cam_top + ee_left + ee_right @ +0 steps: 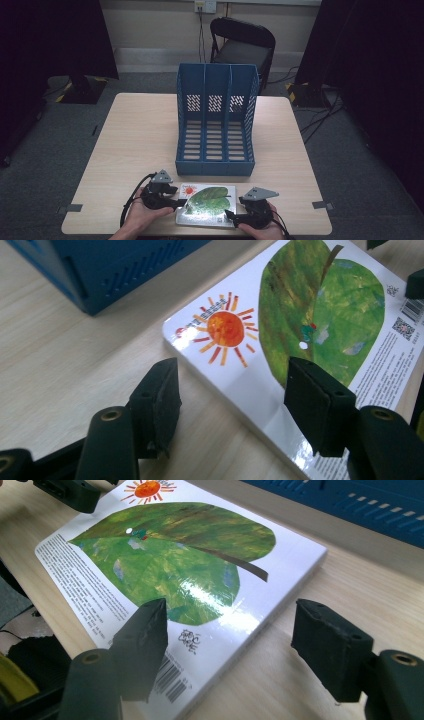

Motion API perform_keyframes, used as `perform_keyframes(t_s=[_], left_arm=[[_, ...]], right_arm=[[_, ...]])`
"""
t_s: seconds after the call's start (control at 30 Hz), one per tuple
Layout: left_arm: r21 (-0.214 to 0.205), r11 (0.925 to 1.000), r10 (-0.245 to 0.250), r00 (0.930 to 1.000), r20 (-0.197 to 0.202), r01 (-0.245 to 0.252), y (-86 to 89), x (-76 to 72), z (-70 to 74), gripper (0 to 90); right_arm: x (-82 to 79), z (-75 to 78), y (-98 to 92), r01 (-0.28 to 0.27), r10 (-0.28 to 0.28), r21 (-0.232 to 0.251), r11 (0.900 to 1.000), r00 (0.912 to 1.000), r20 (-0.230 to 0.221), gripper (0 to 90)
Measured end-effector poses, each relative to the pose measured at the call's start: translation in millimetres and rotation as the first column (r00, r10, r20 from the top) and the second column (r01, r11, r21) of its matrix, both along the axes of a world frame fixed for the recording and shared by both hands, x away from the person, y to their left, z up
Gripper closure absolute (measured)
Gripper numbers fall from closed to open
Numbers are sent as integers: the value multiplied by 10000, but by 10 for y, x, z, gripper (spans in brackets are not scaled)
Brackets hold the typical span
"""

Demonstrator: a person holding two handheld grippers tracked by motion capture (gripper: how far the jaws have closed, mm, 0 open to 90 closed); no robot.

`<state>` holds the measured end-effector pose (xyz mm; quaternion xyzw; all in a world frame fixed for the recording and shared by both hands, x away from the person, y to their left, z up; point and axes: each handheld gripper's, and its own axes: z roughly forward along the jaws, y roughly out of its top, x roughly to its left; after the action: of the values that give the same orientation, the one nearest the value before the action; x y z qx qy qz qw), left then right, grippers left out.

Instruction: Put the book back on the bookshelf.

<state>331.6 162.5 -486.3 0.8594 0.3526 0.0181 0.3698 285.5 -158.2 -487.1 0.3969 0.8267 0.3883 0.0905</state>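
A picture book [207, 204] with a green leaf and an orange sun on its white cover lies flat near the table's front edge. My left gripper [181, 203] is at the book's left edge. In the left gripper view it stands open [232, 390], one jaw over the bare wood and the other over the cover [320, 315]. My right gripper [229, 215] is at the book's near right corner. It is open too [230, 625], one jaw above the barcode end of the book [175, 555] and the other above the table. No pad presses on the book.
A blue three-slot file rack [215, 125] stands on the wooden table [135, 140] just behind the book, its open slots facing me. A black folding chair [242, 42] is beyond the table's far side. Bare wood lies left and right of the rack.
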Motion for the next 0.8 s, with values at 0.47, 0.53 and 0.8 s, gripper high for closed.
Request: perform_keyframes(t_s=[0.47,0.53,0.8], left_arm=[[-65,9995,318,9994,120,-317,-24,70,-35,410],[-98,9993,365,9993,91,-364,8,99,-35,411],[-159,9973,716,9973,152,-714,31,134,-47,336]], right_arm=[[82,-59,96,-93,103,174,9998,9984,-550,253],[88,-60,122,-176,187,203,9996,9982,-565,252],[106,-71,166,-298,315,246,9993,9972,-681,232]])
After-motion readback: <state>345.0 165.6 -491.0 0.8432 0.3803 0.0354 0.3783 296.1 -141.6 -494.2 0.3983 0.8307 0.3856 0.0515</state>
